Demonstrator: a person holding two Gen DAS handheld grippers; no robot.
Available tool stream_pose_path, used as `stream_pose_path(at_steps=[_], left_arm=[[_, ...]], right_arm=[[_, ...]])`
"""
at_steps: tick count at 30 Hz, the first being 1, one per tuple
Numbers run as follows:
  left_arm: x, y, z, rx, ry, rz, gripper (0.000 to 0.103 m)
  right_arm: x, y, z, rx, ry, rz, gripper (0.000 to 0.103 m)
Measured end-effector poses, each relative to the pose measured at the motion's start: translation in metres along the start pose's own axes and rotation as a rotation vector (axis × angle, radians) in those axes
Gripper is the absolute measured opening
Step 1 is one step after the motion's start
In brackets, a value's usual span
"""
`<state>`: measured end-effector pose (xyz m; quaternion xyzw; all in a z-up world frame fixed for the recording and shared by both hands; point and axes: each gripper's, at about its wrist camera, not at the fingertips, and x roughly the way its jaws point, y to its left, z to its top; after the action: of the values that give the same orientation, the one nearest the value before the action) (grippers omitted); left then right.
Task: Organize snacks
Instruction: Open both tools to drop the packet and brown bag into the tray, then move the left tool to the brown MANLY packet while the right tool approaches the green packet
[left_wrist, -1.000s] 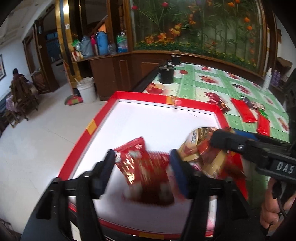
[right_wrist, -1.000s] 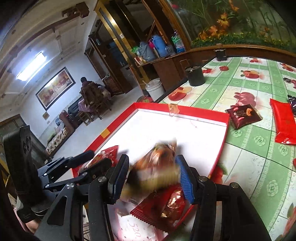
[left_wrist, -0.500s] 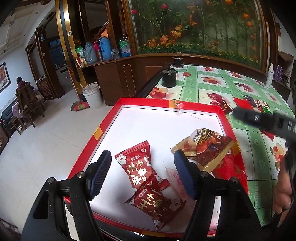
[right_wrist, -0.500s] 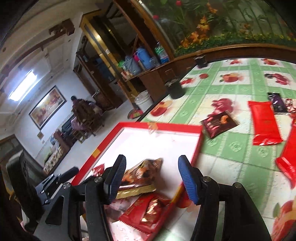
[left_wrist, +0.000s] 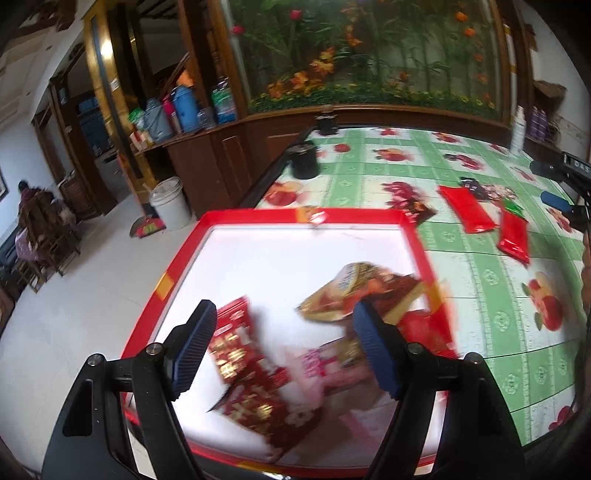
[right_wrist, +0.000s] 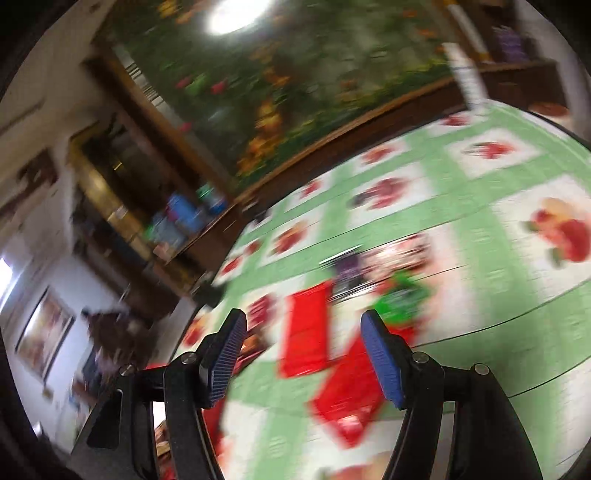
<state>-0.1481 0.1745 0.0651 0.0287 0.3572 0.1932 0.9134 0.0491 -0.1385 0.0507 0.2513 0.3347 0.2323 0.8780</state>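
The left gripper (left_wrist: 284, 350) is hanging over the near end of the shallow white tray with the red rim (left_wrist: 184, 251), its blue-padded jaws having just been opening and now standing wide with nothing clamped; the dark red foil snack packets with gold lettering (left_wrist: 243, 373) are lying loose on the tray floor below them, beside a gold-and-brown crinkled snack bag (left_wrist: 354, 291) resting against the right rim. The right gripper (right_wrist: 303, 358) is looking out across the green-and-white fruit-patterned tablecloth (right_wrist: 480, 229), its jaws likewise just opened and empty, and its view is heavily smeared. Still waiting on the cloth, well clear of the tray, are a long flat red wrapper (right_wrist: 306, 328), a second red packet with a green end (right_wrist: 354, 384) nearer the gripper, and a small dark purple packet (right_wrist: 347, 269) beyond them. The drop-off step is looking finished and a fresh pick-up seems to be starting; the next move is calling for the right gripper to settle over one red wrapper, line its jaws across the narrow width, and close gently before carrying it back.
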Motion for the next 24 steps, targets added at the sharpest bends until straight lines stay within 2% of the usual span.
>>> stream_pose_path(at_steps=[5, 10, 12, 15, 20, 22, 24], left_arm=[[-0.008, -0.037, 0.017, 0.083, -0.026, -0.069, 0.076], [-0.014, -0.085, 0.029, 0.200, -0.059, -0.114, 0.083], [-0.014, -0.100, 0.031, 0.244, -0.067, -0.119, 0.083], [-0.005, -0.108, 0.037, 0.263, -0.038, -0.127, 0.083], [0.022, -0.118, 0.067, 0.334, -0.030, -0.088, 0.083], [0.042, -0.121, 0.083, 0.370, 0.007, -0.125, 0.083], [0.069, -0.122, 0.098, 0.388, 0.083, -0.180, 0.083]], right_arm=[[-0.019, -0.061, 0.026, 0.152, -0.044, -0.083, 0.067], [-0.018, -0.101, 0.031, 0.306, -0.002, -0.063, 0.067], [-0.014, -0.107, 0.031, 0.336, 0.024, -0.057, 0.067], [-0.009, -0.109, 0.029, 0.356, 0.062, -0.033, 0.067], [-0.001, -0.108, 0.024, 0.382, 0.114, 0.020, 0.067], [0.002, -0.109, 0.022, 0.397, 0.134, 0.043, 0.067], [0.004, -0.109, 0.022, 0.404, 0.145, 0.051, 0.067]])
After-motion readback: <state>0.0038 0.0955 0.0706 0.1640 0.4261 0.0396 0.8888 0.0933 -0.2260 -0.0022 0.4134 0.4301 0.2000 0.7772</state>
